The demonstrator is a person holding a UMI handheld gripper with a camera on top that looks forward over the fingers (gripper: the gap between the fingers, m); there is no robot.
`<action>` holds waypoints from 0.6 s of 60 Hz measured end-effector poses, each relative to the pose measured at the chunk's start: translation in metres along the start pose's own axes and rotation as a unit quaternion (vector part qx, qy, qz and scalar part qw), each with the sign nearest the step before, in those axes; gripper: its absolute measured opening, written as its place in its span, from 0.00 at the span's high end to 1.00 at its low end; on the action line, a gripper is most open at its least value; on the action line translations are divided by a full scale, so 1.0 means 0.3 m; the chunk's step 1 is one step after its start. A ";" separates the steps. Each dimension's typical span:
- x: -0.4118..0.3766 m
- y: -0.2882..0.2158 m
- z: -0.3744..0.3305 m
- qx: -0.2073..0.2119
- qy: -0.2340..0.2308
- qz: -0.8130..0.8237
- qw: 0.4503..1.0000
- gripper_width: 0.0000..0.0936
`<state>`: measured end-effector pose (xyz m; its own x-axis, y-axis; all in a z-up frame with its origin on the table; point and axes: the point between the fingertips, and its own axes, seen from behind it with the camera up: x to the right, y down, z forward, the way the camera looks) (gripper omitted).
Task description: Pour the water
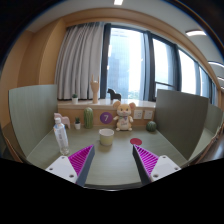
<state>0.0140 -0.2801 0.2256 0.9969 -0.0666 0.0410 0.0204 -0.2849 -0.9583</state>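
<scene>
A clear plastic water bottle (62, 136) with a white cap stands on the grey table (112, 162), beyond and left of my left finger. A cream-coloured cup (106, 137) stands upright just ahead of the fingers, near the middle. My gripper (111, 163) hovers above the table's near part, open, with nothing between its magenta pads (68, 163).
A small red dish (136, 141) lies right of the cup. Along the table's back stand a teddy bear (124, 117), a purple clock (106, 118), a green bottle (88, 117) and a green ball (151, 125). Grey partitions (183, 115) flank the table; a window is behind.
</scene>
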 end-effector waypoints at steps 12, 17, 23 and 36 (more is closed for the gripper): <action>-0.268 0.144 0.146 0.035 -0.066 -0.004 0.997 0.17; -0.407 0.224 0.205 0.033 -0.097 -0.007 0.995 0.17; -0.556 0.280 0.274 0.027 -0.120 -0.016 0.992 0.16; -0.813 0.289 0.441 0.032 -0.158 -0.012 0.987 0.16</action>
<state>-0.2174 -0.1621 0.0951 0.9696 0.2442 -0.0178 0.0380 -0.2217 -0.9744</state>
